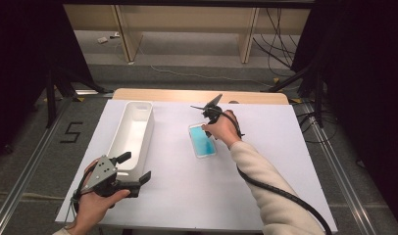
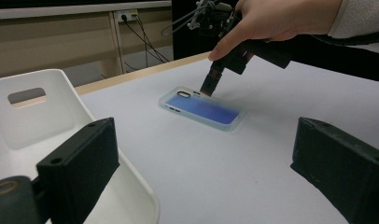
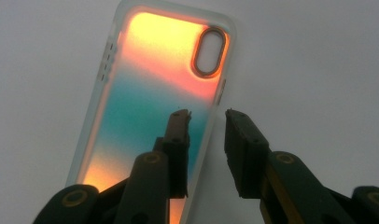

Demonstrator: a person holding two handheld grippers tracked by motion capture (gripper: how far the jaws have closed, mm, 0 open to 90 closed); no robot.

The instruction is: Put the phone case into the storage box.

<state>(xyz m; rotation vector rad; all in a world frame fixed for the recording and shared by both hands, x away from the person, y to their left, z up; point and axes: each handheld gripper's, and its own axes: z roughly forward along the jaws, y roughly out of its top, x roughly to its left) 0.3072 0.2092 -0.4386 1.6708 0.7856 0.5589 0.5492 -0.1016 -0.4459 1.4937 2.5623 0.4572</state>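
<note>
Phone case (image 1: pixel 202 140) flat on white bench (image 1: pixel 265 186), not yet lifted; right tool (image 1: pixel 210 128) straddling its edge, jaws narrowly parted; left tool (image 1: pixel 136 170) spread wide beside empty white bin (image 1: pixel 133 128).

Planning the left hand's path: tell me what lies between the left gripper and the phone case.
Bare white table in the left gripper view, between the left gripper and phone case.

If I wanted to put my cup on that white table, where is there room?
The white sheet is bare right of the phone case, and along the near edge between the two forearms. It is also bare beyond the case, toward the wooden strip. It is crowded by the white bin, where the left tool sits, and at the case, where the right tool works.
</note>
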